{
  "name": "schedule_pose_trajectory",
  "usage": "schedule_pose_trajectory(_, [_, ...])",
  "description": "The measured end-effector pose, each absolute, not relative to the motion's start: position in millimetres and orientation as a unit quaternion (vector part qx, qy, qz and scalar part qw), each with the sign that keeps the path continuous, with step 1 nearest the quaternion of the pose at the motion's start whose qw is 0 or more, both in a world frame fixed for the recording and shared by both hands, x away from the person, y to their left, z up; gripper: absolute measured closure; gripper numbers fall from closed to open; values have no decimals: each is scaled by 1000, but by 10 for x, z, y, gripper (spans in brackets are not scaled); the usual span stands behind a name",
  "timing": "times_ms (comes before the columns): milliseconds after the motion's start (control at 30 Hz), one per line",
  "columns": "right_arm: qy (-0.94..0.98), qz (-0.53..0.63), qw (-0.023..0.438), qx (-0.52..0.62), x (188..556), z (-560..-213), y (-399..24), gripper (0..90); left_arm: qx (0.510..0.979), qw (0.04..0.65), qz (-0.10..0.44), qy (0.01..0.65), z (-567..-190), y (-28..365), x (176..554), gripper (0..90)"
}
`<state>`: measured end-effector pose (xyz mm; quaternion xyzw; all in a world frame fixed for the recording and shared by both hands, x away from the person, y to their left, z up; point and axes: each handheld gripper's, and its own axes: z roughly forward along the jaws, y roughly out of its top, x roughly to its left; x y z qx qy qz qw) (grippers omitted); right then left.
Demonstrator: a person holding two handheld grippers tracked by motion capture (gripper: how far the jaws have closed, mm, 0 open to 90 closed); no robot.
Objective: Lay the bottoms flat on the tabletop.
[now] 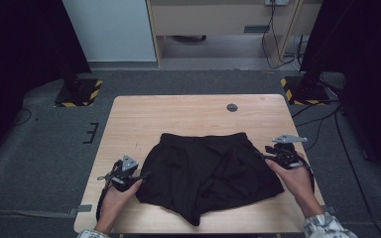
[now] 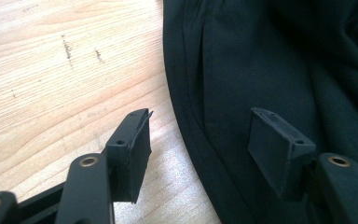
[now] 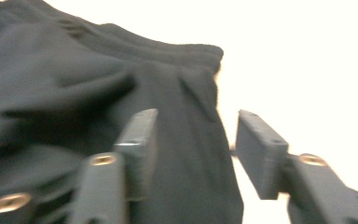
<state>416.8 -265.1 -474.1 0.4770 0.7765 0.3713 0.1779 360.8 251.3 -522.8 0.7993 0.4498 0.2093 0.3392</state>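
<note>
black shorts (image 1: 208, 171) lying lower centre of table (image 1: 129, 114) | left gripper (image 2: 198, 144), right gripper (image 3: 196, 149) both straddling hems, fingers apart, gripping nothing | risk: pinching a single layer, bunching fabric

A light wooden table (image 1: 188, 111) stands on grey carpet (image 1: 39, 148), with a small dark round grommet (image 1: 232, 107) near its far edge. Beyond the table's far left and far right corners sit two stand bases edged in yellow-and-black hazard tape (image 1: 78, 92) (image 1: 302, 89). Behind the table a white panel (image 1: 110, 29) stands beside a pale wooden cabinet (image 1: 218, 20). Black curtains (image 1: 25, 44) hang at both sides. Cables (image 1: 337, 124) trail across the carpet right of the table.
</note>
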Motion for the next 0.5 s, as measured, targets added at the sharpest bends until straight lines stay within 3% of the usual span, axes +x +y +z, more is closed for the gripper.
schedule_pose_trajectory(33, [779,360,178,482,4305,-4828,-2653,606,798,341,210,450,-5220,2515,3606,380])
schedule_pose_trajectory(100, [785,341,174,486,4430,-4929,-2608,617,795,345,214,451,-5203,2525,3604,381])
schedule_pose_trajectory(267, [802,307,177,481,4665,-5118,-2474,561,796,344,214,450,-5207,2528,3609,382])
schedule_pose_trajectory(500, [801,297,172,490,4871,-5186,-2424,554,794,350,213,449,-5191,2527,3608,382])
